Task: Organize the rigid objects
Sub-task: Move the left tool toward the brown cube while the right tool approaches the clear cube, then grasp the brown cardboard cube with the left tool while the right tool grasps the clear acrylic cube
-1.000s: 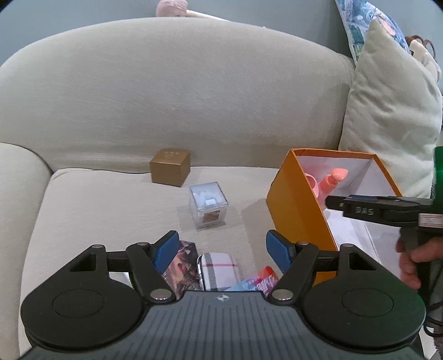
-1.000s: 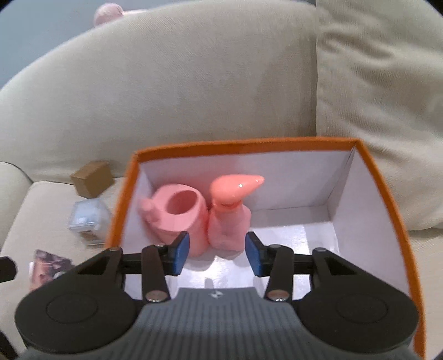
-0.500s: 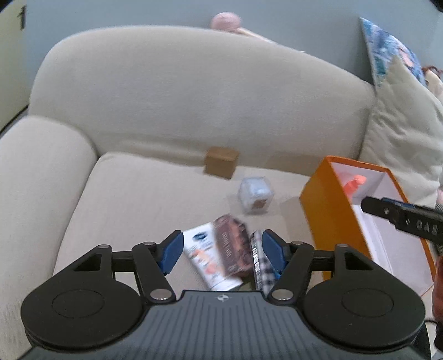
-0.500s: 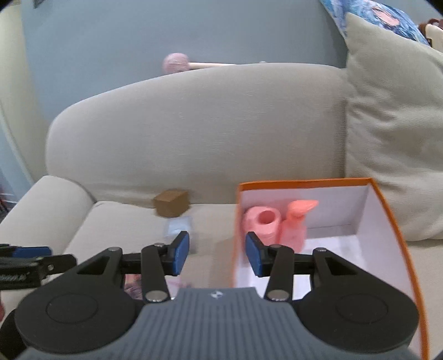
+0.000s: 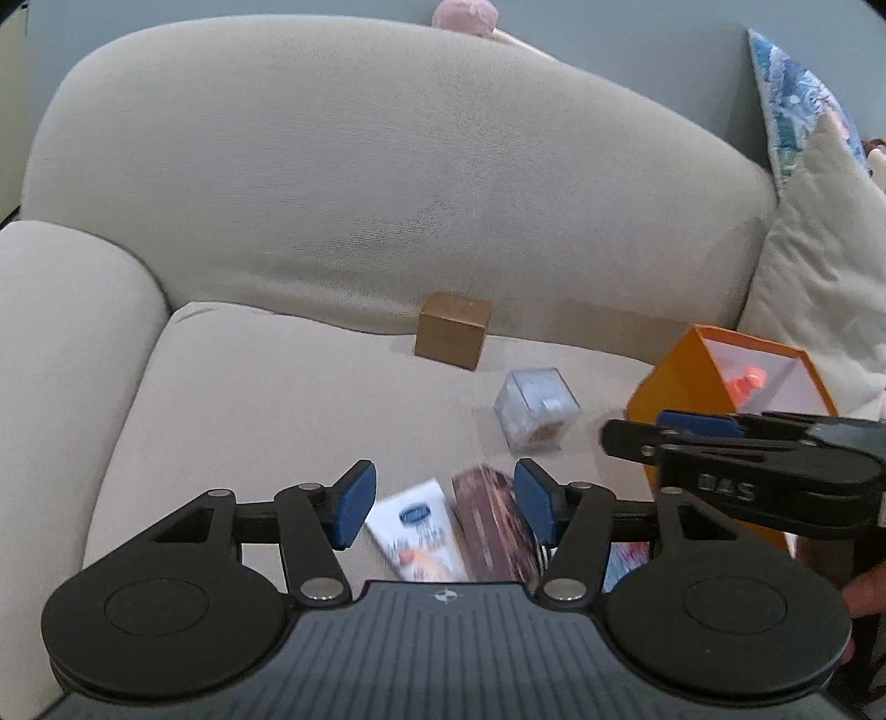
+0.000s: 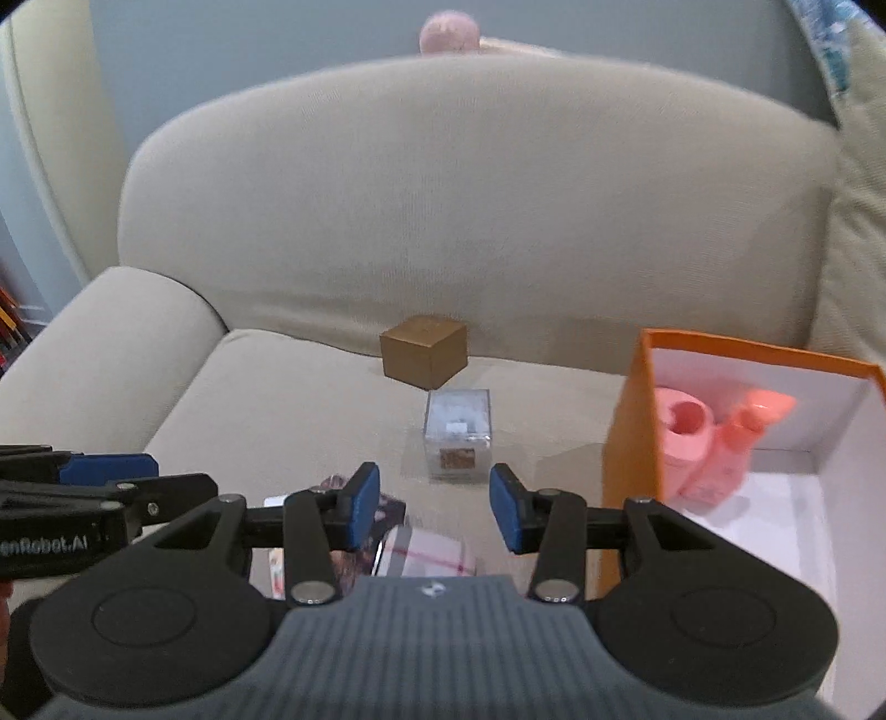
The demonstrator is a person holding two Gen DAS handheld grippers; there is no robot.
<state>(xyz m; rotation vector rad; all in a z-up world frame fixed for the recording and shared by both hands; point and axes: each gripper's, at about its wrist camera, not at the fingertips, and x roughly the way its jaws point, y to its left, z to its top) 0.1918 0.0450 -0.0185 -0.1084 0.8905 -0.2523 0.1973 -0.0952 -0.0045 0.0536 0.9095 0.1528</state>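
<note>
Beige sofa (image 5: 277, 387), scattered small goods on the seat.

From the left wrist: left gripper (image 5: 443, 493) pitched down over the seat, blue pads apart after just closing inward, clamped on nothing. Beneath and between the pads, unpressed, a white tube (image 5: 421, 526) and a brown patterned box (image 5: 493, 520) lying side by side. At 12 o'clock from there, a gold-brown cube (image 5: 453, 338) close to the backrest; at 1 o'clock, a clear plastic cube (image 5: 536, 412); at 3 o'clock, an open-topped orange box (image 5: 664, 387), partly masked by the right gripper (image 5: 642, 440) crossing in from the right edge. Visible here alone: the tube's printed face, plus a pale cushion (image 5: 819, 266) and a blue patterned pillow (image 5: 797, 94) at 2 o'clock.

From the right wrist: right gripper's pads likewise apart and empty, above a plaid case (image 6: 432, 554) at 6 o'clock, short of the clear cube at 12 o'clock. Shown clearly here alone: the orange box's white inside at 3 o'clock, holding a pink cup (image 6: 686, 432) and a pink bottle (image 6: 736, 443), touching, at its far-left corner. Left gripper side-on at 9 o'clock. Pink fuzzy ball (image 6: 448, 30) behind the backrest in both views.
</note>
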